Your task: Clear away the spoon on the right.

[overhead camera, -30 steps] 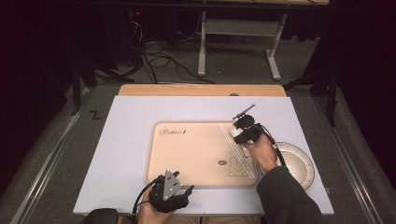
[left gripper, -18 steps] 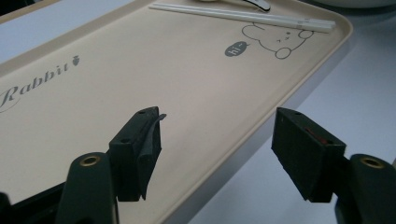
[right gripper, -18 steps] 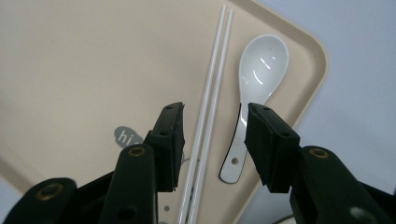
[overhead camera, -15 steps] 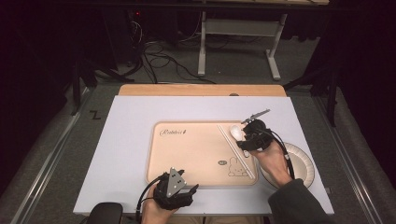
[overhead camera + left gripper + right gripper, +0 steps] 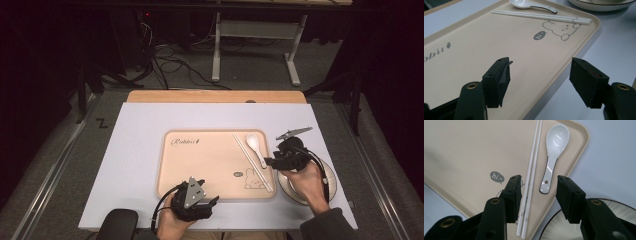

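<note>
The table (image 5: 135,150) carries a beige tray (image 5: 200,165), and beside its right edge sits a bowl (image 5: 327,187) — that much matches a second ago. What differs is on the tray's right side: the spoon (image 5: 255,146) now lies there free, bowl end away from the person, just right of the chopsticks (image 5: 250,160), where a second ago the right gripper (image 5: 272,161) covered that spot. That gripper has drawn back toward the bowl, and its jaws have just been opening; in the right gripper view they stand spread with nothing pinched, the spoon handle (image 5: 546,182) seen on the tray beyond them. I judge the spoon placed, so the bowl likely comes next. The left gripper (image 5: 210,204) hovers at the tray's near edge, jaws spread and empty.
</note>
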`<state>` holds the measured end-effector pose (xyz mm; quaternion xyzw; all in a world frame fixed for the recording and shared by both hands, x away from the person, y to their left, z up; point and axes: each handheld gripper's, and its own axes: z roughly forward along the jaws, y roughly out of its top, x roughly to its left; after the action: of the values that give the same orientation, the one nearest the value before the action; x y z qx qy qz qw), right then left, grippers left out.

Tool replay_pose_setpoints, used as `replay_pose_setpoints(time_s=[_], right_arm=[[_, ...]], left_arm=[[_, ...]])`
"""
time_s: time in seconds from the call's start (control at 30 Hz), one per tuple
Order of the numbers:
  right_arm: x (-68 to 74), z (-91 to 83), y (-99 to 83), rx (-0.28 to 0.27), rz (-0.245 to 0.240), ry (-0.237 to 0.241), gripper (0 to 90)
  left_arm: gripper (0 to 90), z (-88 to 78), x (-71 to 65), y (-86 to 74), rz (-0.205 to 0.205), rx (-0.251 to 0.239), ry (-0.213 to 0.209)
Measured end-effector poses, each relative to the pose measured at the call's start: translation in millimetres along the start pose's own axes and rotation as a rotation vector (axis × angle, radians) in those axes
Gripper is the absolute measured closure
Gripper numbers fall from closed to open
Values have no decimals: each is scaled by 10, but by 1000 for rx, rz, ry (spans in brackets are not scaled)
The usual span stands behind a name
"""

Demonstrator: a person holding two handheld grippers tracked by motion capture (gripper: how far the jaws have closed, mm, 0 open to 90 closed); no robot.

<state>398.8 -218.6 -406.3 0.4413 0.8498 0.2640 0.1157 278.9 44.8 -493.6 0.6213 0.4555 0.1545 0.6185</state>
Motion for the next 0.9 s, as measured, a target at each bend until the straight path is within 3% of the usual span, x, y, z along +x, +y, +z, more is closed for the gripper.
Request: replay_pose_setpoints(time_s=[0.47, 0.67, 0.9], right_arm=[[-68, -241, -297, -105, 37, -17, 538], [-99, -324, -477, -160, 62, 0, 540], [-112, -415, -664, -188, 77, -8, 541]], left_arm=[[340, 26, 4, 68, -61, 11, -6], [340, 32, 9, 77, -88, 12, -8], [353, -5, 21, 114, -71, -11, -9]])
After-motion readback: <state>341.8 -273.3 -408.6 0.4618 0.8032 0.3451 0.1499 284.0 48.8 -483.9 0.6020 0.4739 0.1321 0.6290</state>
